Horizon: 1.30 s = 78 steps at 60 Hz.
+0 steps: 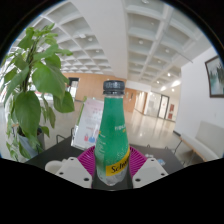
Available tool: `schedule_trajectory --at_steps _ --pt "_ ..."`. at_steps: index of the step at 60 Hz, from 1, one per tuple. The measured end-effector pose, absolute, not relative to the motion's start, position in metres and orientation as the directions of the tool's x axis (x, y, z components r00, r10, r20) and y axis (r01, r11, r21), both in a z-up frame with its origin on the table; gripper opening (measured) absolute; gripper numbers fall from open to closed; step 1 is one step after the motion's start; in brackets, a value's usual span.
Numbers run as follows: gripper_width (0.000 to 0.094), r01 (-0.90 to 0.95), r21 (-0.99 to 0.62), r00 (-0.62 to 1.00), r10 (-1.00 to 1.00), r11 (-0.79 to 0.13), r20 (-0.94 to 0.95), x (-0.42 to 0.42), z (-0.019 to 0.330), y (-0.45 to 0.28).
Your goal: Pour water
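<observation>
A green plastic bottle point(112, 130) with a dark cap and a yellow label stands upright between my two fingers, filling the middle of the gripper view. My gripper point(112, 165) is shut on the bottle's lower part; the magenta pads point(88, 158) press on it at both sides. The bottle is lifted, with the room's ceiling and far floor behind it. No cup or other vessel is in sight.
A leafy green plant point(35, 85) stands close on the left. A dark table edge point(55, 150) shows below it. A white sofa point(205, 140) is at the right, a framed picture point(214, 75) on the wall above it, a long hall beyond.
</observation>
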State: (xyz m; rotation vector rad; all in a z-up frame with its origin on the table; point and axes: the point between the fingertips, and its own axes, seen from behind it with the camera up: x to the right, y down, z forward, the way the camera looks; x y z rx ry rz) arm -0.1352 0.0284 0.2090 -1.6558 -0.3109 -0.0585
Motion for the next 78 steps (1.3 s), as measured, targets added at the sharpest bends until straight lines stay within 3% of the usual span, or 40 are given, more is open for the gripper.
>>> schedule_trajectory --at_steps 6,17,19,23,31,35,39,42,67,78 --pt "0.0402 0.174 -0.966 0.978 0.146 -0.189 0.147 -0.128 0.139 0.031" --pt "0.0405 0.141 -0.945 0.984 0.143 -0.295 0.102 -0.102 0.057 0.015" --pt "0.0407 0.141 -0.961 0.984 0.142 -0.238 0.109 -0.102 0.063 0.014" --pt "0.0417 0.140 -0.968 0.984 0.136 -0.210 0.113 -0.101 0.065 0.011" --pt "0.0534 0.088 -0.967 0.992 0.111 -0.241 0.063 -0.096 0.061 0.012" --pt "0.0662 0.088 -0.948 0.992 0.116 -0.306 0.055 -0.097 0.051 0.008" --pt "0.0875 0.100 -0.942 0.989 0.132 -0.321 0.060 -0.098 0.051 0.003" --pt "0.0835 0.117 -0.942 0.988 0.130 -0.315 0.079 -0.096 0.058 -0.006" --pt "0.0856 0.112 -0.916 0.994 0.039 -0.385 0.105 -0.070 0.117 -0.160" --pt "0.0858 0.093 -0.924 0.996 0.031 -0.370 0.088 -0.070 0.137 -0.221"
